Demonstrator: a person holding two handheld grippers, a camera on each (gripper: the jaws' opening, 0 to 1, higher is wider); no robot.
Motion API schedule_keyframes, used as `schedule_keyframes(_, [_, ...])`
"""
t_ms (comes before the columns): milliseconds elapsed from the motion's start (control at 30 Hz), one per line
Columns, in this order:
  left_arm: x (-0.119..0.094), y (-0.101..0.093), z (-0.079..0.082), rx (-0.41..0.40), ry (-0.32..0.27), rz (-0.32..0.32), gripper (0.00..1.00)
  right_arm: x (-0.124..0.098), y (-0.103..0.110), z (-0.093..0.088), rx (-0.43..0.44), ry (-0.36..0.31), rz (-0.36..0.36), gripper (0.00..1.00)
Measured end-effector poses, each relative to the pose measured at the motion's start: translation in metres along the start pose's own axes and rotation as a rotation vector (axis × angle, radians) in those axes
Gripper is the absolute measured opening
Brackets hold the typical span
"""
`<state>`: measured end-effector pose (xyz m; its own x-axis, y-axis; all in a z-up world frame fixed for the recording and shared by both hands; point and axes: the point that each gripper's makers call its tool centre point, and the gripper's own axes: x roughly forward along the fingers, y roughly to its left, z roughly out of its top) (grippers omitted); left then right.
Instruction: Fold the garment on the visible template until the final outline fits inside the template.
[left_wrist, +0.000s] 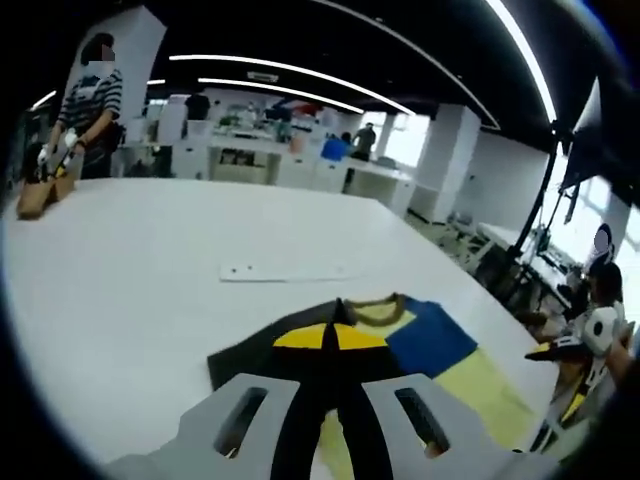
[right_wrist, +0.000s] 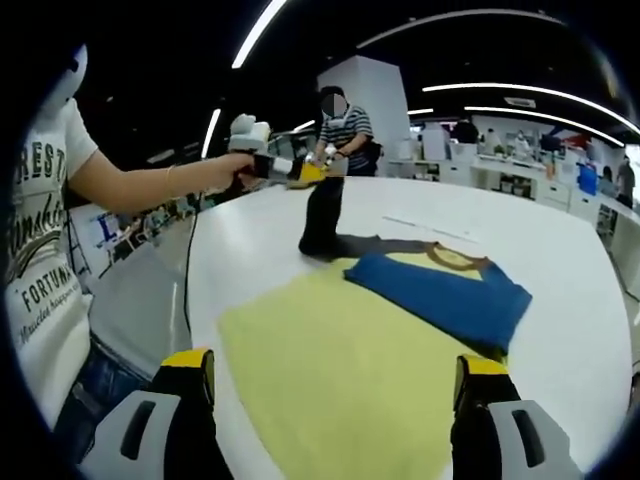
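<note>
**Yellow-tipped tools at the garment**

Yellow-tipped, the left tool (right_wrist: 300, 172) is clenched on the garment's dark sleeve (right_wrist: 322, 215), lifting it off the white table (right_wrist: 560, 260); its jaws meet on the fabric in the left gripper view. The right tool (right_wrist: 335, 385) hangs released, jaws wide apart over the yellow body of the garment (right_wrist: 360, 360), which lies flat on the table. Beyond the garment's collar lies a white strip (left_wrist: 285, 271). A person in a striped top (right_wrist: 345, 128) stands at the table's far edge.
</note>
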<state>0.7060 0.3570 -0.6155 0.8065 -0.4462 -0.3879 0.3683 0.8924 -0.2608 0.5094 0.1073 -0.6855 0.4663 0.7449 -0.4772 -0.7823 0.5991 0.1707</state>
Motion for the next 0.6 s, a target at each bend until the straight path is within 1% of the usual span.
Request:
schedule_keyframes(167, [0.008,-0.021,0.002,0.008,-0.001,-0.04,0.0,0.0,0.003,-0.002,-0.004,0.005,0.001,0.99])
schedule_keyframes(300, [0.017,-0.033,0.004,-0.012,-0.001,-0.062,0.0,0.0,0.004,-0.003,0.0,0.003,0.001,0.99])
schedule_keyframes(333, [0.02,-0.039,0.004,-0.013,0.002,-0.073,0.0,0.001,0.004,-0.004,0.001,0.009,0.003,0.99])
schedule_keyframes(500, [0.031,-0.06,0.003,-0.002,0.012,-0.106,0.0,0.002,0.005,-0.008,-0.003,0.022,0.008,0.99])
schedule_keyframes(600, [0.038,-0.067,0.004,0.008,0.015,-0.115,0.0,0.002,0.004,-0.009,-0.003,0.025,0.005,0.99])
